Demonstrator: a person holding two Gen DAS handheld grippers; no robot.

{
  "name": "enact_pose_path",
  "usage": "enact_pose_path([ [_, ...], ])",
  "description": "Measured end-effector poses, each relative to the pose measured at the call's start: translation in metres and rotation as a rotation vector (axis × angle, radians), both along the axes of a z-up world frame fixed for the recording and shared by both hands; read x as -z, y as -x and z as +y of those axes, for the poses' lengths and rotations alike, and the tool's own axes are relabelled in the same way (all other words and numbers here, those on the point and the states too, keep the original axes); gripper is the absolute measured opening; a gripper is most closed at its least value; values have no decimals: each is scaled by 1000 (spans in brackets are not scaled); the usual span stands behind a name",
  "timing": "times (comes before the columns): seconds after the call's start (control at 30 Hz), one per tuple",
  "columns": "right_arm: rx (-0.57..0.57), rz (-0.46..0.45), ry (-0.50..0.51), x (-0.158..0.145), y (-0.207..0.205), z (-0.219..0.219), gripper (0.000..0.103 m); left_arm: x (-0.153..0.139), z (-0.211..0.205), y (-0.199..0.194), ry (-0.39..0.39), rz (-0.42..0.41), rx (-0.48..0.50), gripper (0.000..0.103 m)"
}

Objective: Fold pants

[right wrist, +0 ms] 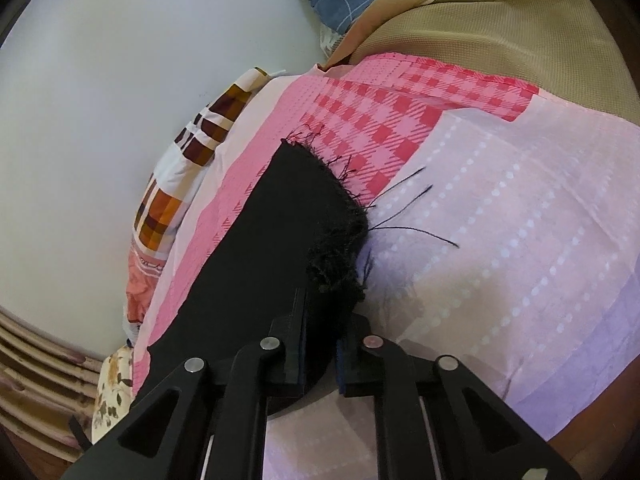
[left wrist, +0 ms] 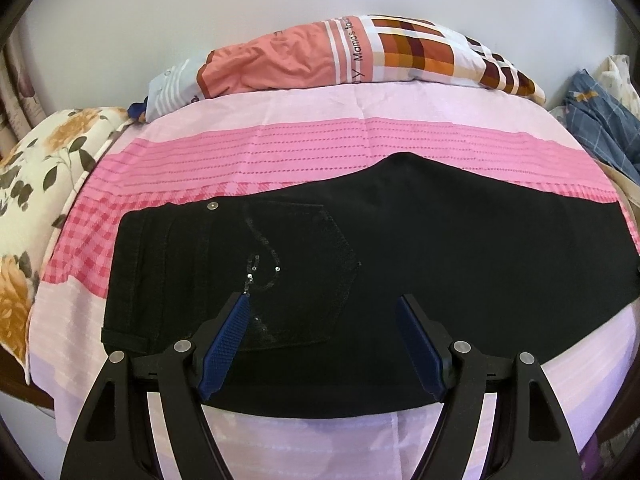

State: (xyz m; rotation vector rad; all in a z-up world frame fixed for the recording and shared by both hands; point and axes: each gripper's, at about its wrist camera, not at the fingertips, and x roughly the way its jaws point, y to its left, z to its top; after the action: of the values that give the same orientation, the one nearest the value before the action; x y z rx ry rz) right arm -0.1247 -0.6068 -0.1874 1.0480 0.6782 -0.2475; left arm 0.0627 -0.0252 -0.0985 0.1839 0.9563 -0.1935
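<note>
Black pants (left wrist: pixel 360 248) lie flat across the pink bed sheet (left wrist: pixel 280 144), waistband to the left, with a sequinned back pocket (left wrist: pixel 296 276) facing up. My left gripper (left wrist: pixel 324 300) is open and hovers over the pocket area, its blue pads (left wrist: pixel 228 336) spread wide apart. In the right wrist view the frayed leg hem (right wrist: pixel 336 240) of the pants (right wrist: pixel 256 248) runs between my right gripper's fingers. My right gripper (right wrist: pixel 322 320) is shut on the near edge of the leg beside the hem.
A patterned pillow (left wrist: pixel 360 56) lies at the far side against the white wall. A floral cushion (left wrist: pixel 44 168) sits on the left and blue checked bedding (left wrist: pixel 600 120) on the right. A tan mattress edge (right wrist: pixel 500 28) shows beyond the sheet (right wrist: pixel 520 220).
</note>
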Motion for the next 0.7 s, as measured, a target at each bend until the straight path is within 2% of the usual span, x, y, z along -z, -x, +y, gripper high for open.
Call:
enact_pose_path([
  [0.17, 14, -3, -20, -5, 0, 1, 9, 3, 3, -2, -6, 8, -7, 76],
  [0.37, 3, -59, -43, -24, -9, 7, 9, 6, 14, -4, 1, 28, -35, 76],
  [0.57, -74, -112, -56, -51, -37, 35, 9, 6, 31, -6, 3, 37, -73, 76],
  [0.7, -157, -140, -73, -65, -64, 70, 9, 5, 44, -6, 12, 43, -102, 76],
])
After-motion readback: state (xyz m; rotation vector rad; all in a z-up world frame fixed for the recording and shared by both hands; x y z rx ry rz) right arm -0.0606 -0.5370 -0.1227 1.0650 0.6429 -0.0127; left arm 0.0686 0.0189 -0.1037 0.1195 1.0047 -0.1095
